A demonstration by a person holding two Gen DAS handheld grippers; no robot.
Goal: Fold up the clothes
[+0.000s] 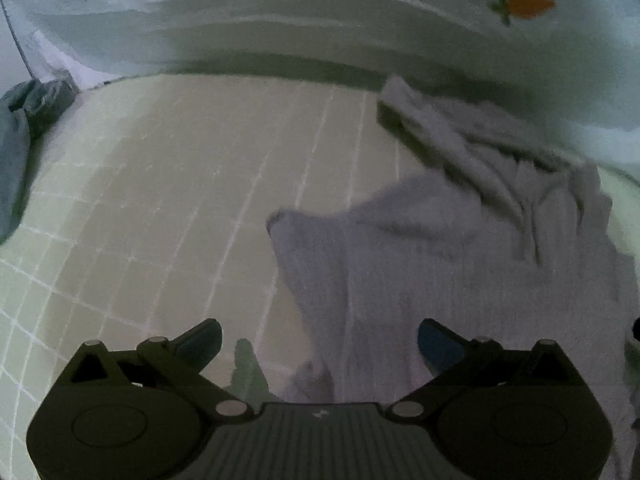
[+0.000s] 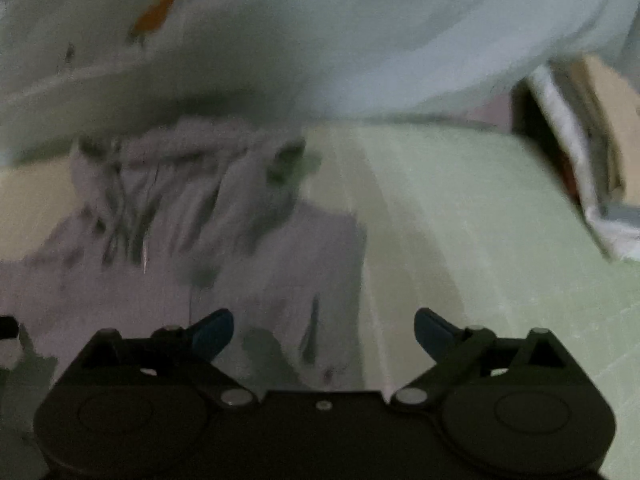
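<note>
Garment [image 1: 460, 248] — pale lilac, rumpled — lies on the checked bed sheet [image 1: 168, 200] before both released grippers, so I'd bring the left gripper [image 1: 320, 338] to its near left edge and the right gripper [image 2: 324, 330] to its right edge, pinching one layer only.

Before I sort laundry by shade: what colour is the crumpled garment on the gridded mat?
Pale lavender-grey garment, plain; left wrist view shows it best.
</note>
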